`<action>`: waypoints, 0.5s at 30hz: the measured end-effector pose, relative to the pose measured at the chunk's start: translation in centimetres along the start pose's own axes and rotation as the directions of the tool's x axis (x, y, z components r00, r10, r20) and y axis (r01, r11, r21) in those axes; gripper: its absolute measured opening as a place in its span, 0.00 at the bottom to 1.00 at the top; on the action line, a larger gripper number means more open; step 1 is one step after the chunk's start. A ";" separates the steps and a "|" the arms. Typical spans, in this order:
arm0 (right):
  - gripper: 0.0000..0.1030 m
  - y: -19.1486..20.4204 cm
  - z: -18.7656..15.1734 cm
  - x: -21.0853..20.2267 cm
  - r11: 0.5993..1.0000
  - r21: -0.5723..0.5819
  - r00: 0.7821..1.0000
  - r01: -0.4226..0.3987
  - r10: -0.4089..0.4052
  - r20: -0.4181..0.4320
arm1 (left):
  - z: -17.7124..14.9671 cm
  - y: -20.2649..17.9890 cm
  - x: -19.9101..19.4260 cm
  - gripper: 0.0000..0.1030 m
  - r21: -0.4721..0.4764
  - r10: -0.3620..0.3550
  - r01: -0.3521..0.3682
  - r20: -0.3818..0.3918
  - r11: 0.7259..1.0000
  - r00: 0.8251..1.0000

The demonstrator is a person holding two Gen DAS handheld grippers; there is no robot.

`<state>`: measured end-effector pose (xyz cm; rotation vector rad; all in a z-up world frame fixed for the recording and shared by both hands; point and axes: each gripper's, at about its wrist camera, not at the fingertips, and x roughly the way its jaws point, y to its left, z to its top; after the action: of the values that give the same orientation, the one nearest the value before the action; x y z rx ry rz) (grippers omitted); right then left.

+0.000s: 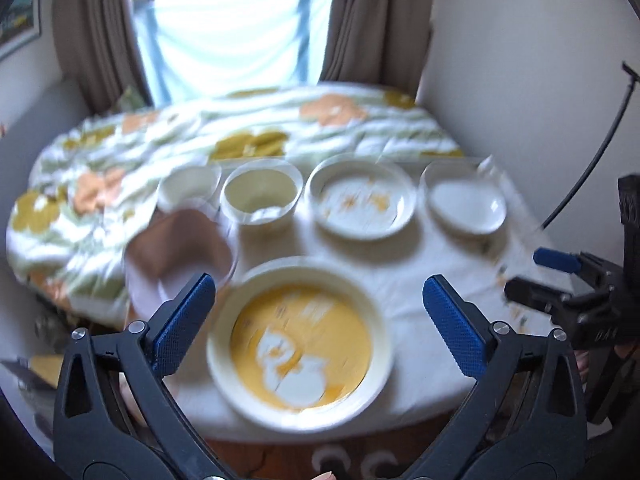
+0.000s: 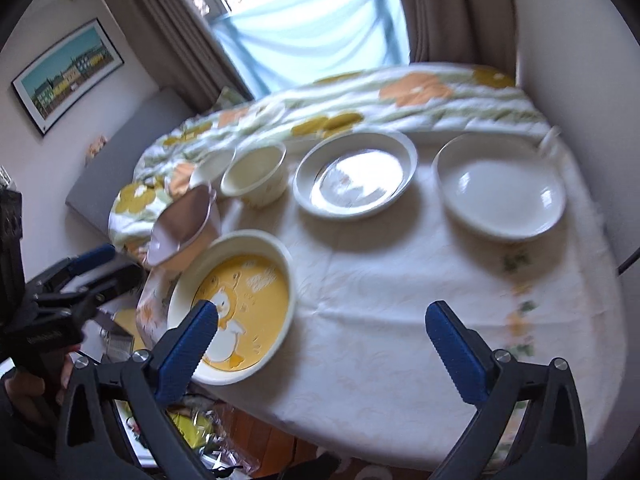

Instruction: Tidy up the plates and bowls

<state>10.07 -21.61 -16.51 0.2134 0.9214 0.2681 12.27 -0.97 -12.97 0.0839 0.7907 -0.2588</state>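
A yellow plate with a white duck (image 1: 300,344) lies near the round table's front edge. It shows below and between the wide-apart blue pads of my left gripper (image 1: 320,320), which hangs above it, open and holding nothing. Left of it a pinkish-brown bowl (image 1: 180,256) sits tilted. Behind stand a small white bowl (image 1: 188,184), a cream bowl (image 1: 260,196), an orange-patterned plate (image 1: 362,200) and a white plate (image 1: 466,200) in a row. My right gripper (image 2: 322,340) is open and empty over the white cloth, right of the duck plate (image 2: 236,304).
A flowered quilt (image 1: 120,168) covers the table's far half, before a curtained window (image 2: 316,28). A wall stands close on the right. The table's front edge (image 2: 360,452) drops to a wooden floor with clutter. Each gripper appears at the side of the other's view.
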 end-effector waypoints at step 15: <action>1.00 -12.7 4.9 -3.9 0.941 0.280 0.978 0.190 -0.206 0.029 | 13.6 -13.4 15.0 1.00 0.224 -0.299 0.349 -0.231 0.910 0.926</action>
<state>13.46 -35.19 -14.43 0.3812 0.9138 -0.0549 28.29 -19.19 -13.80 0.2298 0.9598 -0.6824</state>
